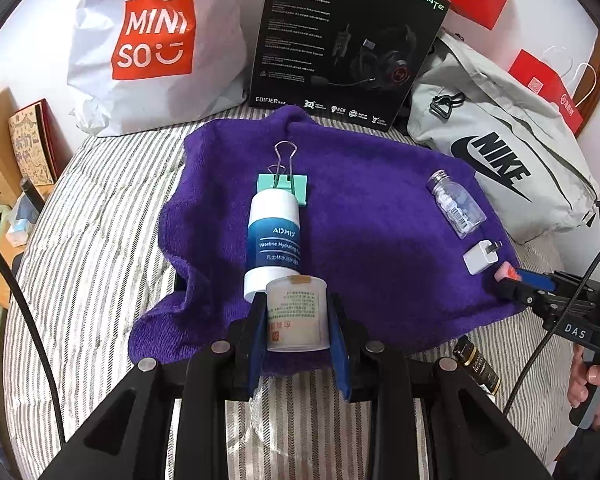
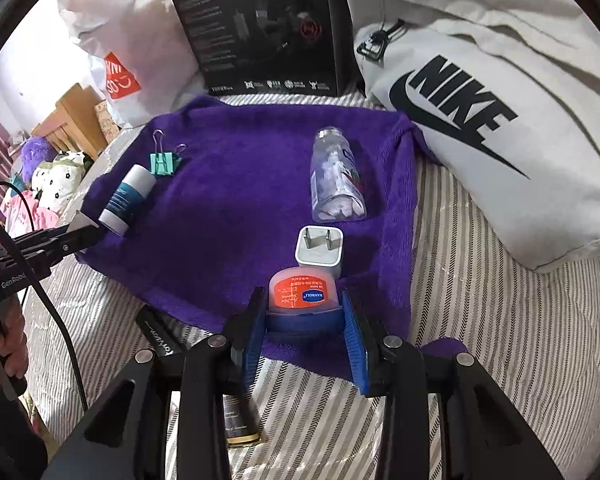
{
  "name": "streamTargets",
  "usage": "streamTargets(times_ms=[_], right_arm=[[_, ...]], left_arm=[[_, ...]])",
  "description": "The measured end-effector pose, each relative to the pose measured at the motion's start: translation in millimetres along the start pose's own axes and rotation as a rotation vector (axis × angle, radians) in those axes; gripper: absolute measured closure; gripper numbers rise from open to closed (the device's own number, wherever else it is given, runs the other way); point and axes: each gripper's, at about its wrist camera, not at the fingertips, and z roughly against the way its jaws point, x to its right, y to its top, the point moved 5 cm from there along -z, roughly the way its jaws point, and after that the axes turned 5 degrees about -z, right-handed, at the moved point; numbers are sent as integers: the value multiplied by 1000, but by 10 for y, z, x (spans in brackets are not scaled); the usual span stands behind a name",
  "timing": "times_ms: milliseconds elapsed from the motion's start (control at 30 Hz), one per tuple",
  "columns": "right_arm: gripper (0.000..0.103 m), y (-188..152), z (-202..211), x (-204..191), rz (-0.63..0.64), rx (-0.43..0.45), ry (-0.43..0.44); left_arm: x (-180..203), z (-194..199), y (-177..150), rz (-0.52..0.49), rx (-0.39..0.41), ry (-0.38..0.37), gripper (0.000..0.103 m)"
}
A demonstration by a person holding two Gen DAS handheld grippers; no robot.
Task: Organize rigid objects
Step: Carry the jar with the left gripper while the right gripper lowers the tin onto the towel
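Only the left wrist view shows the left gripper (image 1: 296,316) closed on a pale translucent jar (image 1: 296,312) with a printed label, held over the near edge of the purple towel (image 1: 360,200) on the striped bed (image 1: 88,240); the blue-and-white lotion tube (image 1: 274,240) lies just beyond the jar, its far end touching the teal binder clip (image 1: 284,188). From the right wrist view that jar is hidden behind the left tool, and only its jaw tip reaches in beside the tube (image 2: 126,200) and clip (image 2: 162,162). The right wrist view instead shows the right gripper (image 2: 302,308) clamped on a small orange-lidded jar (image 2: 302,294) at the towel's (image 2: 240,184) near edge, touching or just short of the white charger plug (image 2: 320,250), with the clear pill bottle (image 2: 336,178) lying farther on. In the left view that jar is only a pink sliver (image 1: 506,272) at the jaw tips, beside the plug (image 1: 482,258) and bottle (image 1: 456,204). A dark gold-trimmed item (image 1: 478,364) on the bed is cut off by the tool in both views, its label unreadable. Both jaws stand narrow, each pressed against its jar.
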Motion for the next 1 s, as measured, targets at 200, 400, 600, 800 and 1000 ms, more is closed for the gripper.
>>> streamTargets(times_ms=[200,400,600,800,1000], right_arm=[[66,14,-116,31,-2,-25,-11],[66,36,-215,35,8,-40,-20],[66,51,-285,13,28,-46,-39],[66,59,-329,-2,52,-45,-55],[66,60,-348,-38,104,-48,-85]], left_arm=[[161,-63,119,-27,0,-29,76],[328,-271,315,-63,-1,-40,76],[380,-564,527,-78,-8,-19,76],[367,-799,626,-99,-22,56,76],[452,-893,610,-167,-39,110,75]])
